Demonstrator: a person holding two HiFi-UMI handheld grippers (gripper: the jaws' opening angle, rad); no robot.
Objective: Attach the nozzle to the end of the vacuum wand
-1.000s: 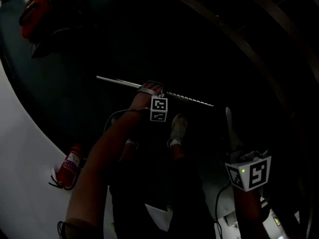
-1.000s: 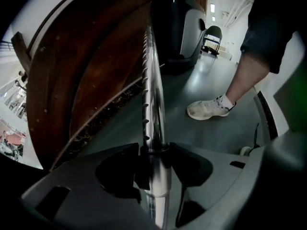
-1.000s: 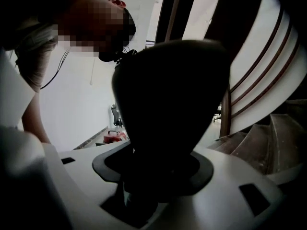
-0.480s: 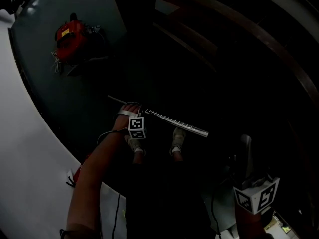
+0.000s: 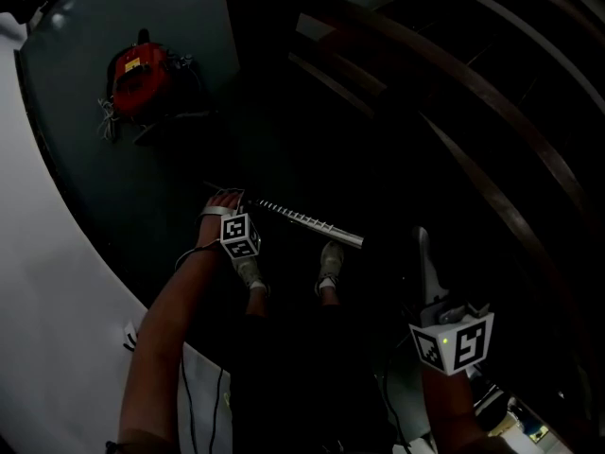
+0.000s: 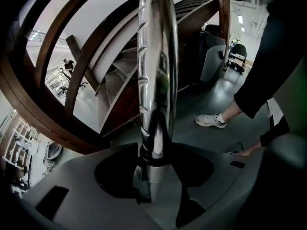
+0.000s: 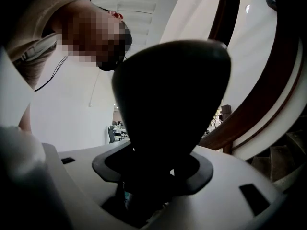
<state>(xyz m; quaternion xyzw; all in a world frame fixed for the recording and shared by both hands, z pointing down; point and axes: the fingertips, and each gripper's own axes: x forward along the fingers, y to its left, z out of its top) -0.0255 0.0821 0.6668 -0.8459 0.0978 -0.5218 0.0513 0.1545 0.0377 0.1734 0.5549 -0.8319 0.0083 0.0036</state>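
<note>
The vacuum wand (image 5: 307,222) is a ribbed chrome tube that slants across the dark floor area in the head view. My left gripper (image 5: 234,220) is shut on it near its left end. In the left gripper view the wand (image 6: 154,71) runs straight up out of my left gripper (image 6: 152,174). The nozzle (image 5: 425,270) is a dark, flattened piece that points upward at the lower right, apart from the wand. It is gripped by my right gripper (image 5: 444,318). Seen from the right gripper view, the nozzle (image 7: 172,99) fills the middle above my right gripper (image 7: 153,178).
A red machine (image 5: 142,76) with cables lies on the dark floor at the upper left. Curved wooden stair rails (image 5: 492,112) sweep along the right. A white curved surface (image 5: 57,282) borders the left. The person's shoes (image 5: 330,261) stand below the wand.
The left gripper and the wand have shifted to the left in the head view. The right gripper with the nozzle has come up a little. The view has swung, and the red machine now sits lower.
</note>
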